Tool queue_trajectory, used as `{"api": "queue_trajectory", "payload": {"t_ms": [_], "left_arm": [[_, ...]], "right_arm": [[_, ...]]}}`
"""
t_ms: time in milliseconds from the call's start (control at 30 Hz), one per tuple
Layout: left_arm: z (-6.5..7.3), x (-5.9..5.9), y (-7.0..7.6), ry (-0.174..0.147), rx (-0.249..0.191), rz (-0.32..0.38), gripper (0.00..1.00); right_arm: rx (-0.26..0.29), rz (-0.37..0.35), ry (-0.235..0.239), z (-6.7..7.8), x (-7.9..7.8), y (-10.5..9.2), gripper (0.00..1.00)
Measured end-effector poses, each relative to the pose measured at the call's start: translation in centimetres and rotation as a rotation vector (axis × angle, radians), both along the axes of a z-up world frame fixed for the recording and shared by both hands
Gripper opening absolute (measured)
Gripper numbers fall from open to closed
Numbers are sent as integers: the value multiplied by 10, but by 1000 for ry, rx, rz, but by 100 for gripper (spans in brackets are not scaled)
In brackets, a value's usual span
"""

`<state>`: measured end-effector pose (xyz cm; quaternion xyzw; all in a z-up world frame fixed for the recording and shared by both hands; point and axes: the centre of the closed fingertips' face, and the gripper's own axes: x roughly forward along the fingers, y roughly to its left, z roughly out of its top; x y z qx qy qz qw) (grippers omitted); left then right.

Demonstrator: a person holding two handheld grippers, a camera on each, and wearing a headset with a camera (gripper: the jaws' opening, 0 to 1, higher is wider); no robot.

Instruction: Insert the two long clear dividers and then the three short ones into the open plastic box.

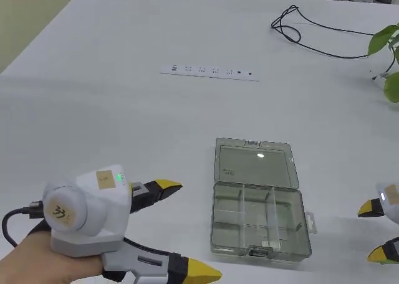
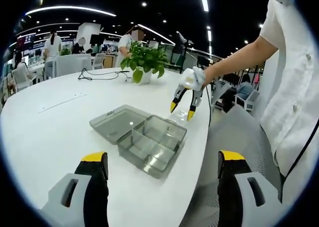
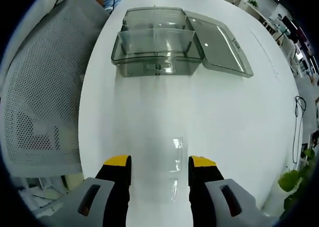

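Nearest us in the head view, the left tool hovered low over the white table, gripped by a hand, its yellow-tipped jaws spread wide with nothing between them. Its own view showed the same released jaws opening toward the plastic box. At the right edge, the right tool was also released and empty, its tips pointing toward the box; from the left gripper view it hung just beyond the box's far side.

In the right gripper view a small clear divider lay flat on the table between the spread jaws, touching neither as far as we could tell. A grey mesh chair stood off the table's edge.

Between the two tools sat the plastic box, open, with its lid laid back flat on the far side. Clear partitions already stood inside, splitting it into compartments; we could not count them surely.

Well beyond the box lay a white power strip, then a looped black cable, and a potted plant at the far right.
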<state>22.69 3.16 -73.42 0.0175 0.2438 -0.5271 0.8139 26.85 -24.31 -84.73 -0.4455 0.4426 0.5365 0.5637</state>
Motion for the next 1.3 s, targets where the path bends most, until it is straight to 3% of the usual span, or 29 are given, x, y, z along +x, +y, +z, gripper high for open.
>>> {"api": "queue_trajectory", "payload": {"t_ms": [333,500,700,967,1300], "left_arm": [[-1,2,0,6,0,0,93],[-1,2,0,9,1,-2,92],[-1,3,0,6,1,-2,92],[1,2,0,1,3,-7,92],[11,3,-1,-15,2,-9,92]], "right_arm": [[-36,46,0,-10,1,-2,43],[-33,39,25,-9,-1,-1,41],[-26,24,17,-8,3,0,33],[-31,23,14,-8,4,0,33],[8,8,-42,12,3,10,32]]}}
